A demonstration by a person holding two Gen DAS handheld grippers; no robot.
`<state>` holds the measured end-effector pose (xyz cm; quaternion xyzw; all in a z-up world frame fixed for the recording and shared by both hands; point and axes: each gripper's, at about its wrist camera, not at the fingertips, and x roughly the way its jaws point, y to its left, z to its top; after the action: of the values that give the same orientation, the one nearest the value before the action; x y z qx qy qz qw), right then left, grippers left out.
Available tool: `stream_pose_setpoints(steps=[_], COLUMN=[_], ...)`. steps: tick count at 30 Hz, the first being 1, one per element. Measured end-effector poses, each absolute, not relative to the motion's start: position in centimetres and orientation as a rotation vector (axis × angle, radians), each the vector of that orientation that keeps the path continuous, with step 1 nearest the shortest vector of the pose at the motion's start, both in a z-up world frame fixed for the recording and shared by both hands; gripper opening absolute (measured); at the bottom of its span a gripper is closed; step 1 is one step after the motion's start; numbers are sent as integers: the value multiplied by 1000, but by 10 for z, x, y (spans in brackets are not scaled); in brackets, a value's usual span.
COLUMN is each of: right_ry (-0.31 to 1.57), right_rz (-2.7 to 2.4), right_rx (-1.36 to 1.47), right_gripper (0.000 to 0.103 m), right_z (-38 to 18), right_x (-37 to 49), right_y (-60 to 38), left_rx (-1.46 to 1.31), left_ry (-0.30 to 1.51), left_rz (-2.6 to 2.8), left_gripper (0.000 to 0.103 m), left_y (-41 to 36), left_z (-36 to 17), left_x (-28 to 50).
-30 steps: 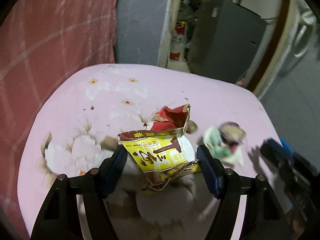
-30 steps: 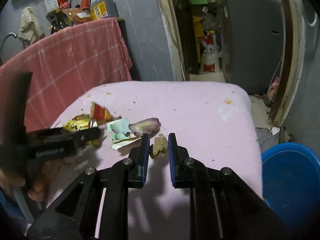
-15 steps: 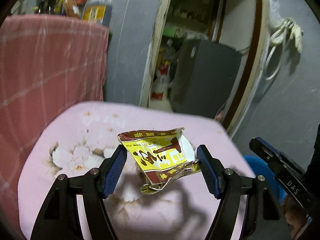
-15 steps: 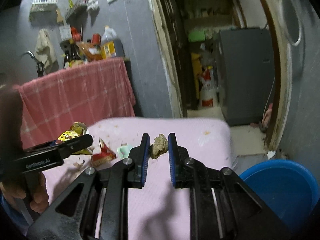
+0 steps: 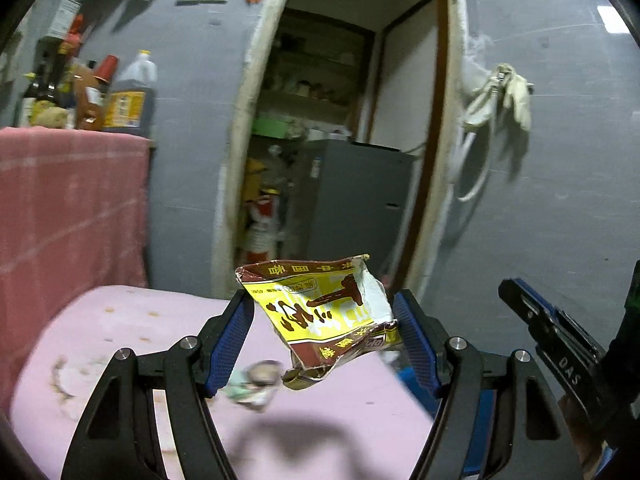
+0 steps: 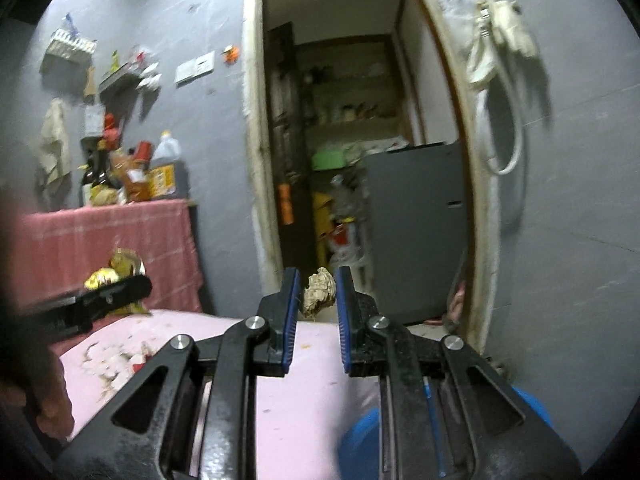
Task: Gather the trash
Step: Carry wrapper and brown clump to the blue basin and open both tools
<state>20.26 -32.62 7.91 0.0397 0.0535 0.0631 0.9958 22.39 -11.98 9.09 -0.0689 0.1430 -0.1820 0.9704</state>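
Observation:
A torn yellow and brown snack wrapper [image 5: 320,314] hangs in the air above the pink table [image 5: 112,320], pinched between the blue pads of my left gripper [image 5: 322,332]. My right gripper [image 6: 317,292] is shut on a crumpled brown paper wad [image 6: 318,290], also lifted off the table. In the right wrist view the left gripper [image 6: 116,294] with the yellow wrapper [image 6: 116,272] shows at the left. In the left wrist view the right gripper [image 5: 536,320] reaches in from the right. A blurred scrap of green and purple trash [image 5: 254,382] lies on the table.
A blue bin [image 6: 360,436] stands on the floor beside the table's right edge. A red-clothed counter [image 6: 120,248] with bottles [image 6: 160,172] is at the left. An open doorway with a grey cabinet [image 6: 416,232] lies straight ahead. A red scrap [image 6: 138,362] lies on the table.
Both grippers have risen off the table and tilted up toward level, each still holding its piece of trash. The tabletop has dropped low in both views and the doorway now fills them.

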Motion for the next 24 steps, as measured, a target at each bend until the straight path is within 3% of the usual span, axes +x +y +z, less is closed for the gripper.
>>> stream_pose_setpoints(steps=[10,24], right_ry=[123,378], right_rz=[-41,-111], right_rx=[109,247], right_gripper=[18,18], right_z=[77,39], right_x=[193,225], right_y=[-383,-438], left_rx=[-131,-152], left_ry=[345,677], left_rz=[-512,-642], left_gripper=[67,67], left_y=[-188,-243], left_z=[80,35], left_x=[237,281])
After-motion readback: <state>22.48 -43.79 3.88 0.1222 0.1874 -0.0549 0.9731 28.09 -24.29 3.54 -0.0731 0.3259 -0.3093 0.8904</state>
